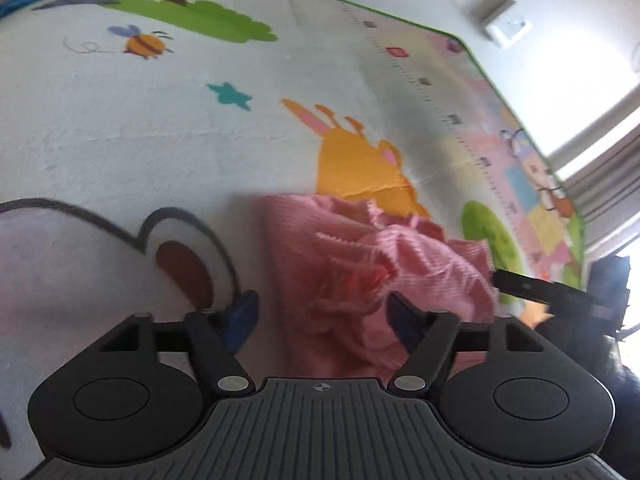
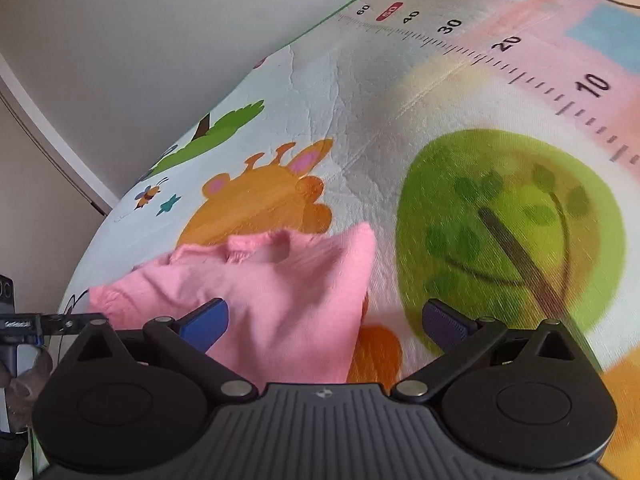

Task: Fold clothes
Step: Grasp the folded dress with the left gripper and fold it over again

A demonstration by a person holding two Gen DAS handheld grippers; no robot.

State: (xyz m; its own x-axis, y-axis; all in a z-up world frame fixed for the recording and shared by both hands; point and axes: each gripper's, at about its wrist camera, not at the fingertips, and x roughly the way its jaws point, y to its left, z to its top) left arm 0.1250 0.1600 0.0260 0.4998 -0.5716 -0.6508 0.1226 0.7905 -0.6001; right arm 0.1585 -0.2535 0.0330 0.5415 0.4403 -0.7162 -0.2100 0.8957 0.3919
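Observation:
A small pink ribbed garment [image 1: 360, 264] lies crumpled on a printed cartoon play mat [image 1: 160, 128]. My left gripper [image 1: 324, 320] is open just over the garment's near edge, its blue pads on either side of the bunched cloth. In the right wrist view the same pink garment [image 2: 264, 292] spreads flatter, frilled edge toward the far side. My right gripper [image 2: 328, 326] is open above its right part; the left pad overlaps the cloth and the right pad hangs over the mat's green tree print. Neither gripper holds anything.
The play mat [image 2: 360, 112] has a green border and a printed ruler strip [image 2: 520, 76]. A wall with a white socket box [image 1: 504, 20] and curtains [image 1: 600, 184] lies beyond it. The other gripper's dark finger [image 1: 532, 288] shows at the right of the left wrist view.

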